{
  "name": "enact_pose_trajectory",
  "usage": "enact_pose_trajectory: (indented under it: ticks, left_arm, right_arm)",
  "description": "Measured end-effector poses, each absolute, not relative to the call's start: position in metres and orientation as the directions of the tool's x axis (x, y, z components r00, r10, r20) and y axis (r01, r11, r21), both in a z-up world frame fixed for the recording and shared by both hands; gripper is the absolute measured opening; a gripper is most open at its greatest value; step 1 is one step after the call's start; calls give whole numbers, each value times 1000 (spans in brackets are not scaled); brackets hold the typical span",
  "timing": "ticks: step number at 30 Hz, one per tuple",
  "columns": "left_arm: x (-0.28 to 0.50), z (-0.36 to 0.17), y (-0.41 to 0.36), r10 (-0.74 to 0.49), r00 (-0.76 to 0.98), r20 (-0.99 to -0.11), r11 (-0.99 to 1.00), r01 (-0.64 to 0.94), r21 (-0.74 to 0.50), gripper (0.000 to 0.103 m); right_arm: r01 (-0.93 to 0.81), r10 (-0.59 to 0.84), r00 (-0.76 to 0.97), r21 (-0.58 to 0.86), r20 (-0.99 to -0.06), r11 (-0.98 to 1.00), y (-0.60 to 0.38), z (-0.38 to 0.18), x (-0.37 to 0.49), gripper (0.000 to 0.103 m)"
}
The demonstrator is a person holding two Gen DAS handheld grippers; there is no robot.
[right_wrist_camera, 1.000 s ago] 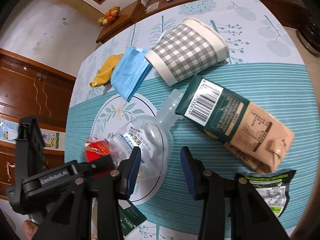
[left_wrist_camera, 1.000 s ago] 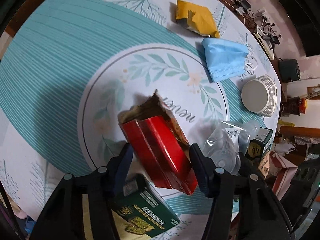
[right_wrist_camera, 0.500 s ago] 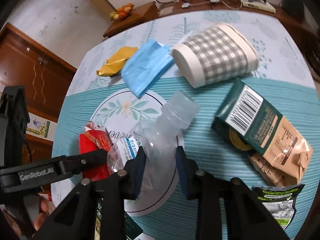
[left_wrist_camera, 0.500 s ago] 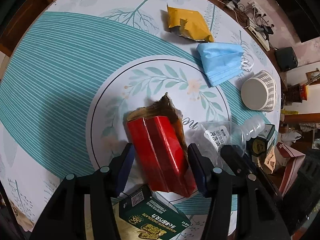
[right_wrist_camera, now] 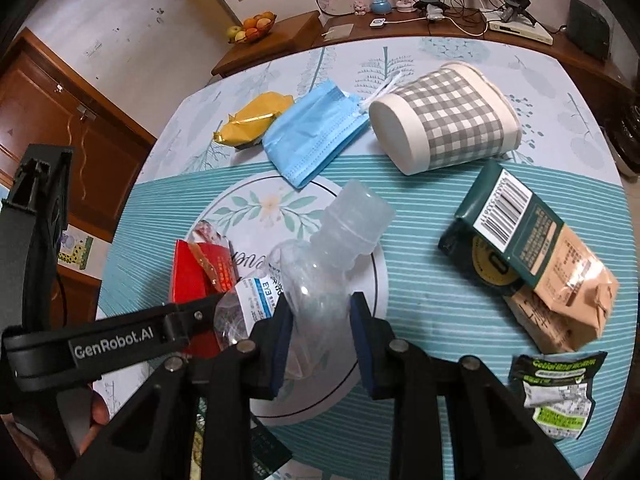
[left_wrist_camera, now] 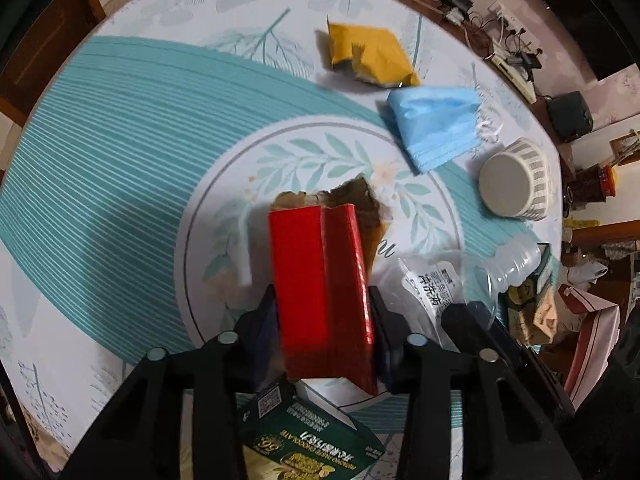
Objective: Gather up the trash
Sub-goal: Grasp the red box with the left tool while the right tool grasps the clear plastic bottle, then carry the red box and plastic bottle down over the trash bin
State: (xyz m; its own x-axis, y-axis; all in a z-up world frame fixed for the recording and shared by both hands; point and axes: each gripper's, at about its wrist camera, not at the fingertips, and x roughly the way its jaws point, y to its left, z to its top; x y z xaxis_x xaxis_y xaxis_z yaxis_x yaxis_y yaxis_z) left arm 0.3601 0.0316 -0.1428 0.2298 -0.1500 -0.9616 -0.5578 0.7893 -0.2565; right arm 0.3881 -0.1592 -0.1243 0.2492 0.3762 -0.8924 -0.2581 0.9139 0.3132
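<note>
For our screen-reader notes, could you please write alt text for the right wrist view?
The right gripper fingers clamp a crushed clear plastic bottle on a teal patterned tablecloth; a checked paper cup, blue face mask and green carton lie beyond.

A lived-in home dining room is showing here: a round table (right_wrist_camera: 460, 216) wearing a leaf-print cloth, a fruit bowl (right_wrist_camera: 253, 29) sitting on a wooden sideboard (right_wrist_camera: 280, 46) at upper left, chargers and cables (right_wrist_camera: 452, 4) trailing along the top.
</note>
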Motion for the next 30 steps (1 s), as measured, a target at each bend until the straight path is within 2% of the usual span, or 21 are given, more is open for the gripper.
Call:
enact_pose_trajectory:
  ticks: [6, 17, 24, 30]
  left_arm:
    - [342, -102, 34, -143, 293, -945, 819, -501, -279, 38]
    - [266, -21, 31, -167, 408, -898, 905, -299, -304, 37]
    - [207, 1, 40, -234, 418, -878, 933, -158, -324, 37]
    - [159, 0, 38, -307, 376, -874, 945, 11, -327, 37]
  right_arm:
    - [-238, 404, 298, 342, -865, 909, -170, -97, 376, 28]
    - [-184, 415, 399, 373, -818, 910, -186, -44, 311, 28]
    - [-99, 360, 457, 355, -814, 930, -183, -22, 236, 28]
    - [23, 274, 512, 332, -814, 943, -169, -14, 157, 28]
